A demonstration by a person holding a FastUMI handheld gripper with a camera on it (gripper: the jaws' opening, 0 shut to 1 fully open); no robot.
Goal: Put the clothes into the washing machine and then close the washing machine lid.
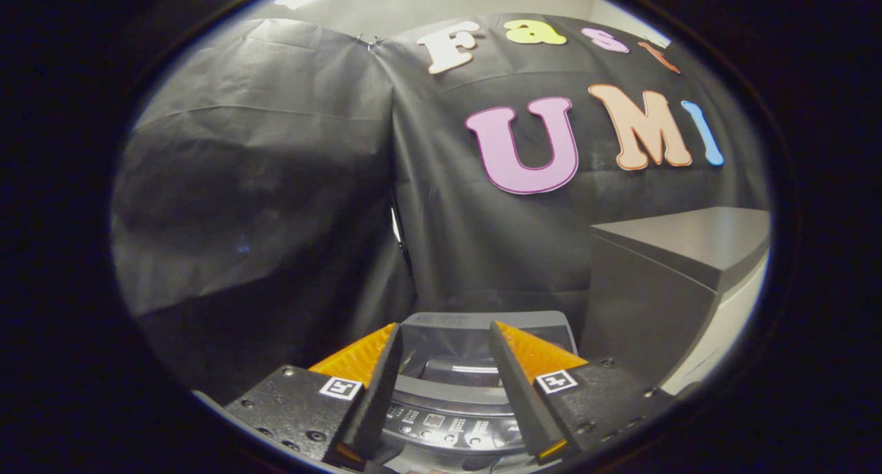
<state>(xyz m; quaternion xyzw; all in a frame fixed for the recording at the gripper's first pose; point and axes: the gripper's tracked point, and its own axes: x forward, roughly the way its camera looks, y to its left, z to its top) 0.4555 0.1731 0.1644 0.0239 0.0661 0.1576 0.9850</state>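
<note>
And here we are, looking straight down the two-finger gripper (444, 336), its fingers spread apart with a clear gap between them and nothing held in that gap. Through the gap sits the task's grey top-loading washing machine (455, 398), low and just ahead of the fingertips, seen from above and in front. Its curved control panel with small buttons and a little display (441, 426) lies closest, running across between the two fingers near their bases. Beyond that panel is the dark rim of the tub opening, and behind it the machine's translucent grey lid (482, 329) appears to stand raised, its flat top edge showing just past the fingertips, though the fisheye bend makes the exact angle hard to call. A bright streak of light glints inside the opening; what is in the drum I cannot tell from here. Off to the right of the machine, just beside it, stands a tall grey box-shaped cabinet with a flat top (661, 288), rising well above the washer. Behind everything hangs the crinkled black cloth wall of the booth (275, 184), folding into a corner directly beyond the machine.
</note>
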